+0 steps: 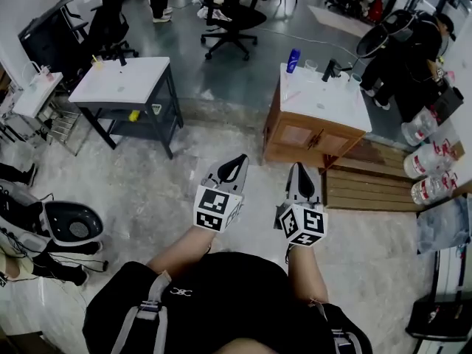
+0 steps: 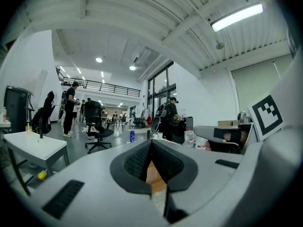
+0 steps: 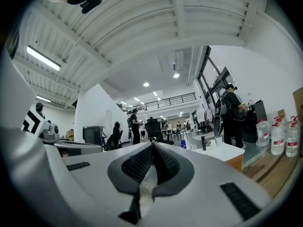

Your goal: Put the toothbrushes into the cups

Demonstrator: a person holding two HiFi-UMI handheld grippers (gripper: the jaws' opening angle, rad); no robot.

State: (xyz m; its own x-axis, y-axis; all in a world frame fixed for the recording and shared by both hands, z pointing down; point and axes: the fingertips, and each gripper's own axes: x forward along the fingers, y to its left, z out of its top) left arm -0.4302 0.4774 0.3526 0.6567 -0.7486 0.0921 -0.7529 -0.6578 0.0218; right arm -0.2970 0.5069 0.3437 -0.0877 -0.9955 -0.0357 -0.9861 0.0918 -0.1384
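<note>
Two shut, empty tools — left hand-held gripper (image 1: 237, 161), right hand-held gripper (image 1: 301, 169) — level above the floor (image 1: 147, 190), facing the washbasin surface (image 1: 324, 105).

Clear cup (image 1: 310, 66) upright on vanity top (image 1: 324, 105), back edge; faint pinkish streak, possibly toothbrush (image 1: 292, 94), lying flat.

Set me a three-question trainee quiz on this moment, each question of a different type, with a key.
1. True or false: the right hand-held gripper holds something between its jaws.
2. Multiple choice: the blue bottle stands on A) the vanity's white top, B) the dark-legged table, C) the floor.
3. Fill in: the jaws of the left hand-held gripper are ____.
Key: 1 false; 2 A; 3 shut.
</note>
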